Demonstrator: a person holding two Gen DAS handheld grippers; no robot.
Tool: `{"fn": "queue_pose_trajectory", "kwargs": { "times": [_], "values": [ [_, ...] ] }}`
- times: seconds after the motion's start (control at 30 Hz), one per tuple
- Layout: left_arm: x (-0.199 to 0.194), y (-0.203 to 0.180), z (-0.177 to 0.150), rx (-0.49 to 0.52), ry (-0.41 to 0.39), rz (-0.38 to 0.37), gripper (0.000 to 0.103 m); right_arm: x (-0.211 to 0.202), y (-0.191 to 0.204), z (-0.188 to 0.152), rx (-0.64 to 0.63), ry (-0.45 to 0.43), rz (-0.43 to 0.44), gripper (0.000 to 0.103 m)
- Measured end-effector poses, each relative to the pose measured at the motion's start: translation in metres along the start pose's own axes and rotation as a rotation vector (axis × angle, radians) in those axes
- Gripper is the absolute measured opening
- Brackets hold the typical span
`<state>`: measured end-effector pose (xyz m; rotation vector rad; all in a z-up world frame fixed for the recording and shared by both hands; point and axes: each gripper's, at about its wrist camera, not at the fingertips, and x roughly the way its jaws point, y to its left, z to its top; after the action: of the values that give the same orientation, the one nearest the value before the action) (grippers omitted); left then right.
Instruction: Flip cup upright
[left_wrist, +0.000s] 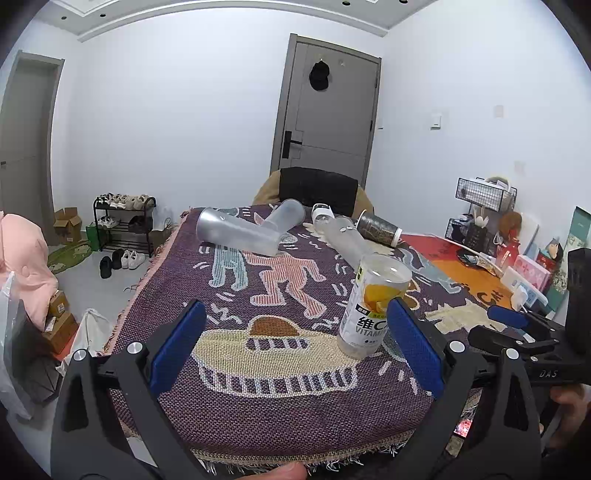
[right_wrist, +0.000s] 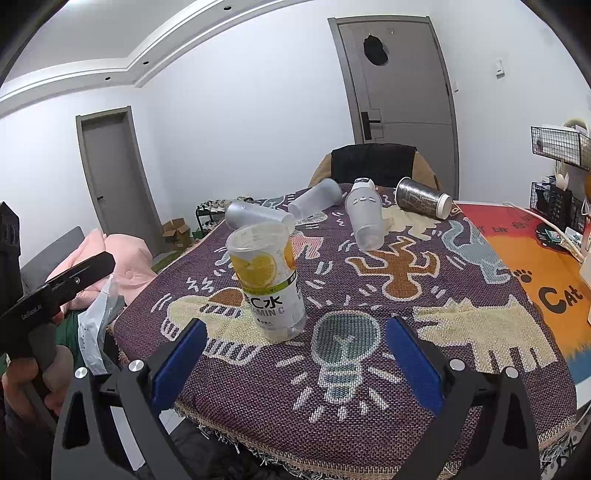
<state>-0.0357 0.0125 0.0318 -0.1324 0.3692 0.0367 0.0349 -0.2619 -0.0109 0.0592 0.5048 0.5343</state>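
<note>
Through the left wrist view, the left claw (left_wrist: 295, 343) stands wide open with nothing between its blue pads (left_wrist: 177, 347). It hangs low over the near edge of the table (left_wrist: 295, 424), which is covered in a purple woven cloth with cartoon figures. A clear cup (left_wrist: 373, 302) with a lemon label stands upright just ahead of the claw's right-hand pad, mouth up, seemingly empty. Farther back, four cups lie on their sides: a frosted cup (left_wrist: 236, 230) to the left, a second frosted one (left_wrist: 286, 218) behind it, a clear one with small marks (left_wrist: 341, 238), and a dark patterned cup (left_wrist: 378, 227) with a white rim. The right claw (left_wrist: 508, 319) shows at the right edge, side on, and from here I cannot tell how far it is open.

Through the right wrist view, the right claw (right_wrist: 295, 358) is also spread wide and empty, hovering above the lightbulb pattern. The lemon cup (right_wrist: 267, 284) stands ahead and to its left, not touched. The fallen cups lie beyond: frosted (right_wrist: 258, 218), second frosted (right_wrist: 314, 199), marked clear (right_wrist: 364, 214), dark (right_wrist: 421, 199).

Those cups look like thin plastic: light, smooth, easy to crush and apt to roll on the cloth. I'd take one across the middle of its body with a gentle squeeze, then tilt it onto its base.
</note>
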Motion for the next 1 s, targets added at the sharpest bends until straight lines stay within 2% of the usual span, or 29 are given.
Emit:
{"fn": "queue_pose_trajectory", "kwargs": {
  "times": [1.0],
  "values": [
    [0.0,-0.0009,0.0009,0.006,-0.004,0.009,0.097,-0.0005,0.0005,0.0006,-0.003,-0.002,0.003,0.095]
  ]
}}
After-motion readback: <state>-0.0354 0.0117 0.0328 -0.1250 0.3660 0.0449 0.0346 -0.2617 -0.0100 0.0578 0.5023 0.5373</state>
